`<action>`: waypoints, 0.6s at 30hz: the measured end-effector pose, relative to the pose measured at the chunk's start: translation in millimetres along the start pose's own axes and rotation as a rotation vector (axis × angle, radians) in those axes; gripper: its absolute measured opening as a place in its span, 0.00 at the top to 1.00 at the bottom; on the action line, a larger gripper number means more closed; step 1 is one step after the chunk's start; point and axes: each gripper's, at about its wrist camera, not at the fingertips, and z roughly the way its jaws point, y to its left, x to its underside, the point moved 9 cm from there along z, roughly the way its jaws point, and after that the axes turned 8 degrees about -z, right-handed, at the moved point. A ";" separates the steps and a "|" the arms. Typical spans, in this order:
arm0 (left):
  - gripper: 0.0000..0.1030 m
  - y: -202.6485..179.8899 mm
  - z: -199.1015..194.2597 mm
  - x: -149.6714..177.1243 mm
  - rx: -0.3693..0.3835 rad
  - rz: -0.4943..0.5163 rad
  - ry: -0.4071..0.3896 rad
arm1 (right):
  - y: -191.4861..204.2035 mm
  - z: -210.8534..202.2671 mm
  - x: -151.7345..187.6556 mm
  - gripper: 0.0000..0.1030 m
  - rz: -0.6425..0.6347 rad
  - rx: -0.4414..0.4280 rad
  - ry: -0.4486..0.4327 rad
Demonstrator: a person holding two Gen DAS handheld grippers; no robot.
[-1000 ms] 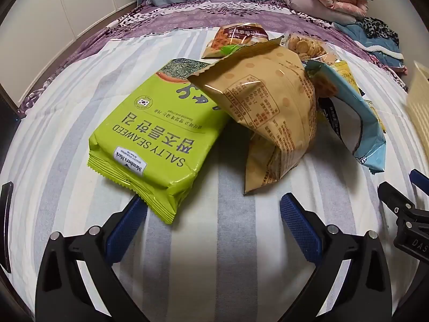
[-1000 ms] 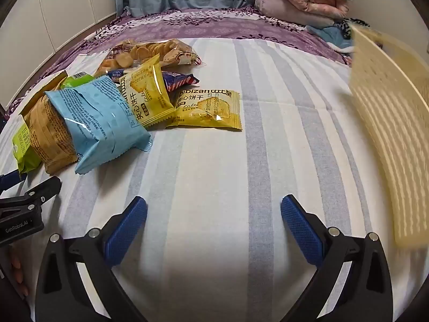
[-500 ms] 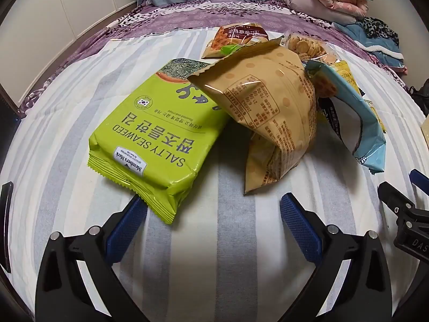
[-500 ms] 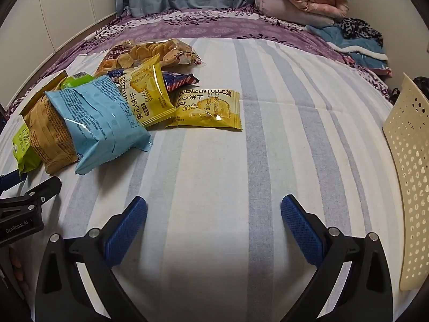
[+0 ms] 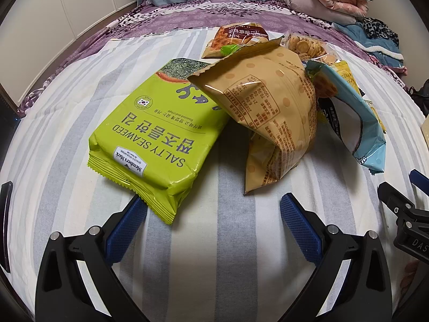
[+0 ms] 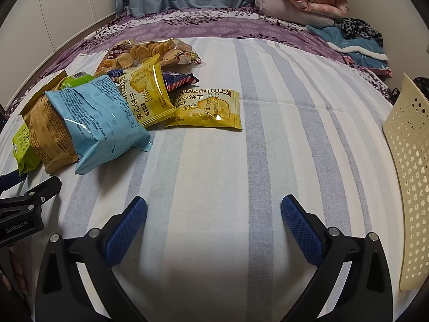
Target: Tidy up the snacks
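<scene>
Two hand-held grippers hover low over a striped bed [image 6: 214,161] strewn with snack packets. The left gripper [image 5: 213,214] has its blue fingers [image 5: 124,228] spread wide apart and empty; the corner of a green seaweed pack [image 5: 158,134] lies just ahead of the left finger, nearly touching its tip. A tan bag [image 5: 270,118] leans over the seaweed pack's far edge, ahead of and between the fingers, with a blue bag [image 5: 359,123] propped against it toward the right finger's side. Beyond them sit a brown packet [image 5: 236,39] and a clear bag of round crackers [image 5: 308,48].

The right gripper [image 6: 214,214] likewise has its fingers [image 6: 301,230] held wide apart, gripping nothing, over bare sheet. Ahead and to the left of its left finger lies the same pile, with two yellow biscuit packets [image 6: 207,108] at its near edge, one flat on the sheet, the other tilted against the blue bag. A perforated cream basket [image 6: 410,174] stands at the far right, beyond the right finger. Folded clothes [image 6: 308,2] are stacked at the bed's far end.
</scene>
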 end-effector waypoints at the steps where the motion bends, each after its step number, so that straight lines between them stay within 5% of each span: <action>1: 0.02 0.0 -0.4 0.0 0.000 0.000 0.000 | 0.0 0.2 0.0 0.05 0.001 -0.001 0.001; 18: 0.02 0.6 -1.5 0.0 0.000 0.000 -0.001 | 0.9 1.9 -0.4 0.05 0.006 -0.010 0.002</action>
